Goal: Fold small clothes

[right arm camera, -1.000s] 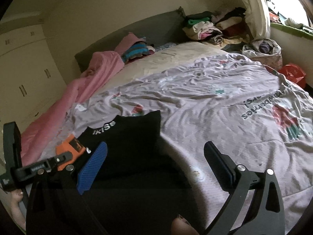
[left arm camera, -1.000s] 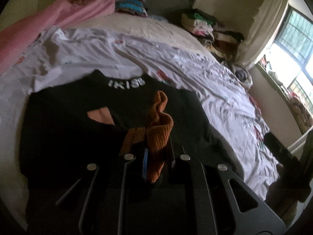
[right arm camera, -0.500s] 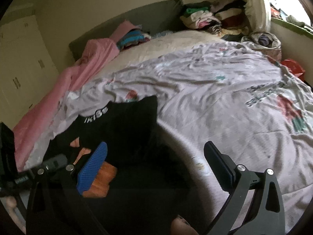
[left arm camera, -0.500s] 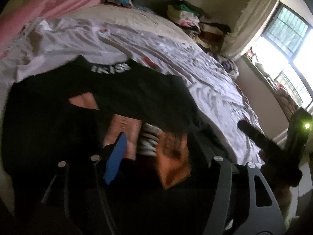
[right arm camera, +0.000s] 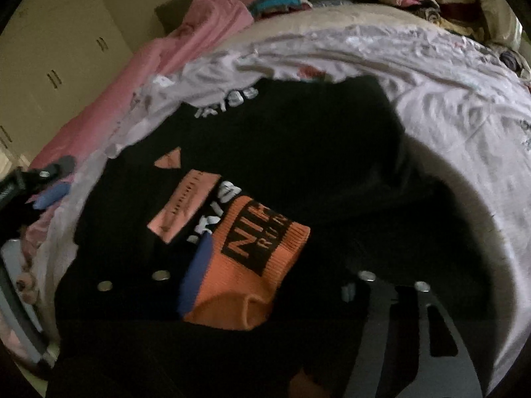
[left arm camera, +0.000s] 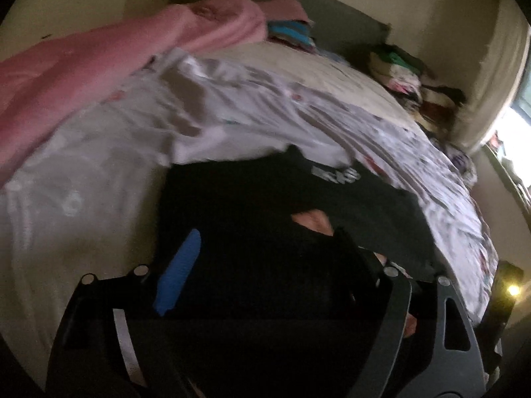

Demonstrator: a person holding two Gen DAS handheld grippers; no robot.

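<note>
A black top with white lettering [right arm camera: 229, 104] lies flat on the bed sheet [right arm camera: 431, 76]. Its orange cuff with black letters [right arm camera: 262, 248] rests on the black cloth, beside a pink label [right arm camera: 184, 205]. My right gripper [right arm camera: 265, 252] is low over that cuff, jaws closing. The blue pad [right arm camera: 195, 272] touches the cuff's left edge. The other finger is lost against the dark cloth, and the cuff lies unsqueezed. My left gripper [left arm camera: 267, 232] hovers over the top's left part, jaws opening, with only flat black cloth [left arm camera: 265, 199] under them. It also shows at the left edge as the left gripper [right arm camera: 54, 182].
A pink blanket [left arm camera: 99, 66] runs along the left side of the bed. Piles of clothes [left arm camera: 408, 73] sit at the head by the wall. A cream wardrobe [right arm camera: 59, 59] stands left. A bright window [left arm camera: 517, 112] is on the right.
The left gripper let go of the orange cuff, opened and swung left. The right gripper came down over the cuff and its jaws narrowed.
</note>
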